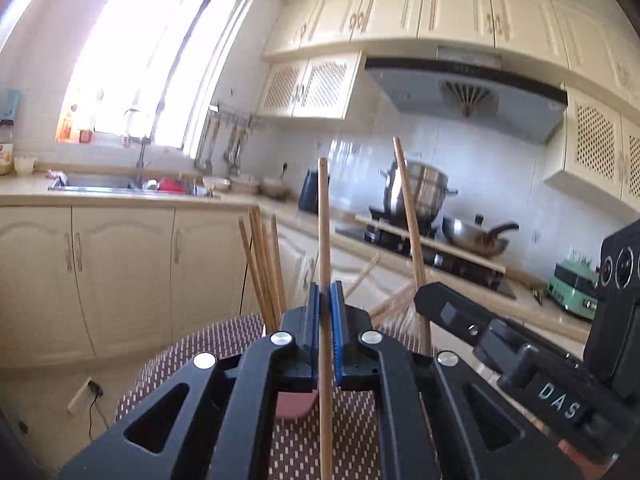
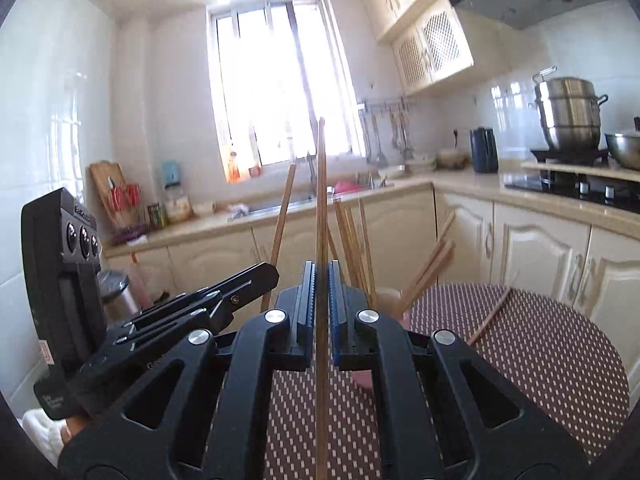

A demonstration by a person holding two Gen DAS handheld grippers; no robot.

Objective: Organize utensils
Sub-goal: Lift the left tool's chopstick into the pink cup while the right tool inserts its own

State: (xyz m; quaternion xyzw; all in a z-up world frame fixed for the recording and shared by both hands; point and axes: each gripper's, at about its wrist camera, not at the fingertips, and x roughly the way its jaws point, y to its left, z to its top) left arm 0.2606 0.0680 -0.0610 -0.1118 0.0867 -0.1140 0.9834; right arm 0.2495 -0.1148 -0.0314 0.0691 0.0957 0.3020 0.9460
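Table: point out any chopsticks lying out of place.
One chopstick lies loose on the table, away from the bunch standing in the pink holder. A few more lean askew beside the bunch. Each gripper holds one chopstick.

Left wrist view: sits behind left tongs (image 1: pixel 325 300), faces nearly level across table (image 1: pixel 168 364) toward stove (image 1: pixel 420 236). Right wrist view: behind right tongs (image 2: pixel 319 280), faces window (image 2: pixel 276 84) (sink below). Shared: table, standing chopstick bundle (image 1: pixel 264 264), each other's rig, close alongside.
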